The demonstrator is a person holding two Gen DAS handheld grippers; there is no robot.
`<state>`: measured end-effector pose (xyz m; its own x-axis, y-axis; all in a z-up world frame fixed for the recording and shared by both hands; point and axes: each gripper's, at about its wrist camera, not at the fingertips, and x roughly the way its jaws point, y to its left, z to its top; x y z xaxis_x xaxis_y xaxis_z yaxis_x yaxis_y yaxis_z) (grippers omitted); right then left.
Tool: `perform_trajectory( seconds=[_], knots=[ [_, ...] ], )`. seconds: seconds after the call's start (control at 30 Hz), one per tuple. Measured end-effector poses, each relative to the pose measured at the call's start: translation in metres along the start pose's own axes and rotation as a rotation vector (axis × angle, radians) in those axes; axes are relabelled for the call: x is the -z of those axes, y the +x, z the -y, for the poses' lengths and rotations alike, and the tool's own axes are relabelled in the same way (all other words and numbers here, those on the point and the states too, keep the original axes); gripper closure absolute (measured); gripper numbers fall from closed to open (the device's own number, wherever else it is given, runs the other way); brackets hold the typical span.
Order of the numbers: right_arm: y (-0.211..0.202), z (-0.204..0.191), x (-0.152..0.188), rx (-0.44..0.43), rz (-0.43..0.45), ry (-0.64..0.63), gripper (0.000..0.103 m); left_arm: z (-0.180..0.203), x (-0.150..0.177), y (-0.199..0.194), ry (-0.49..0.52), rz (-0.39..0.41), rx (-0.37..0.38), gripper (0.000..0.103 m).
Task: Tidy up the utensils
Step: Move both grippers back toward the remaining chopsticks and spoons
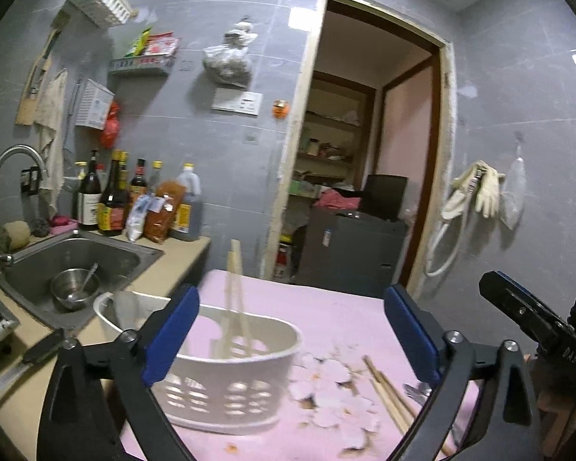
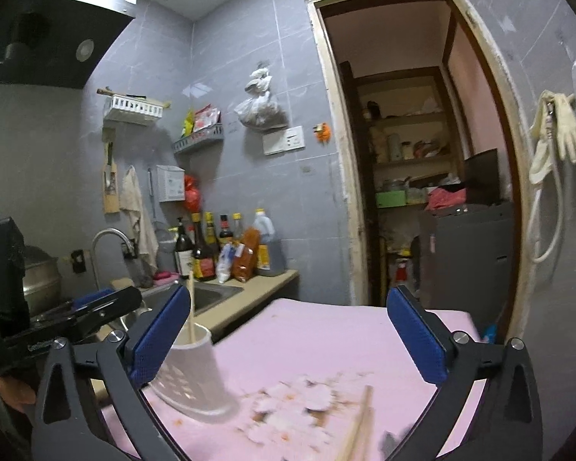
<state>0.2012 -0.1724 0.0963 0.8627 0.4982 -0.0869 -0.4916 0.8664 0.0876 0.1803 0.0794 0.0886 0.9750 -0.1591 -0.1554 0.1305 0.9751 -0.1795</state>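
- Tabletop (image 1: 326, 307) under pink cloth carries everything
- White utensil basket (image 1: 249, 376) already holds upright chopsticks (image 1: 236, 299)
- Loose chopsticks (image 1: 388, 392) lie right of it; grip them mid-length
- Left gripper (image 1: 292, 338) and right gripper (image 2: 288, 338): jaws apart, empty

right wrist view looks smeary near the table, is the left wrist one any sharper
Right wrist view: the white basket and loose chopsticks are motion-smeared, walls crisp. Left wrist view: basket slightly soft, chopsticks clearer. Both bow the doorway.
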Motion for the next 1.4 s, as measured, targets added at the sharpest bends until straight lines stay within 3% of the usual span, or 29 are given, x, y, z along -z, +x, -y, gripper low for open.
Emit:
perform_trajectory(
  seconds=[0.2,0.4,0.6,0.8,0.9,1.1,1.3,1.4],
  knots=[
    [-0.029,0.027,0.005,0.074,-0.022,-0.049,0.000,0.032,0.013,0.006,0.027,-0.056,0.059,0.004],
    [-0.042,0.054,0.021,0.142,-0.087,-0.086,0.000,0.058,0.035,0.026,0.070,-0.168,0.097,0.004],
    [-0.038,0.078,0.042,0.177,-0.180,-0.092,0.000,0.071,0.061,0.047,0.051,-0.295,0.116,0.004],
    [-0.028,0.099,0.059,0.163,-0.295,-0.064,0.000,0.080,0.083,0.071,0.042,-0.472,0.134,0.005],
    [-0.022,0.106,0.066,0.150,-0.347,-0.059,0.001,0.085,0.091,0.078,0.055,-0.521,0.139,0.005],
    [-0.008,0.114,0.080,0.109,-0.458,-0.074,0.016,0.092,0.096,0.089,0.107,-0.579,0.154,0.007],
    [0.007,0.116,0.093,0.058,-0.556,-0.073,0.042,0.101,0.110,0.108,0.133,-0.677,0.208,0.035],
    [0.014,0.117,0.098,0.036,-0.593,-0.071,0.046,0.105,0.117,0.117,0.132,-0.735,0.240,0.050]
  ],
)
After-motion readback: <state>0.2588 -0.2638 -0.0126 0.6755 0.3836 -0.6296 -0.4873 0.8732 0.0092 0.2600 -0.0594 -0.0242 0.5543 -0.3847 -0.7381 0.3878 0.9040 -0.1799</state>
